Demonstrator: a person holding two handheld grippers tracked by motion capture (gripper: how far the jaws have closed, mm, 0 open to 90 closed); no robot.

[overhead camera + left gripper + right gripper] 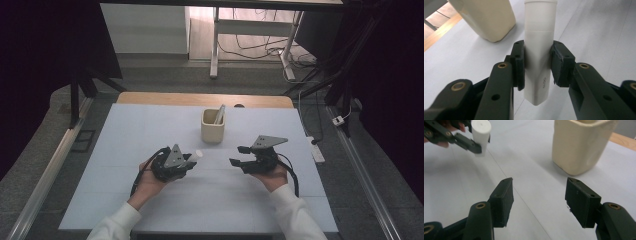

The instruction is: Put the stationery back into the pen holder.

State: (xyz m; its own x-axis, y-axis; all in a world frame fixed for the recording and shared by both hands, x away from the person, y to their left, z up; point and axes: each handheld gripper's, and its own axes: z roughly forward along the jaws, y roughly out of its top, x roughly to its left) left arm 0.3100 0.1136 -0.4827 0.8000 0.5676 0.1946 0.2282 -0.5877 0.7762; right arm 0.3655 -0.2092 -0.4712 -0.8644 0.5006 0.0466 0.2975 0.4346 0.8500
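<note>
Left gripper view: the left gripper's padded black fingers are clamped on a white tube, one pad on each flank, with its flattened, crimped end toward the camera and its round capped end pointing away. The tube is smooth, matte plastic with small grey lettering near the crimp. Beyond it, up and to the left, stands a cream cup with rounded corners and a dull, slightly uneven surface, on the pale tabletop.

In the right gripper view, the right gripper's fingers stand well apart with nothing between them, only bare tabletop beneath. Their pads are flat, rubbery slabs on dark arms with brass pivots.

In the high view, the left gripper holds the tube above the tabletop, its tip angled toward the cup. The right gripper sits just to the right, apart from the tube, with its fingers pointing left. Farther back, the cup stands upright near the tabletop's middle, holding another pale, slender item that leans against its rim; what that item is, I cannot tell.
</note>
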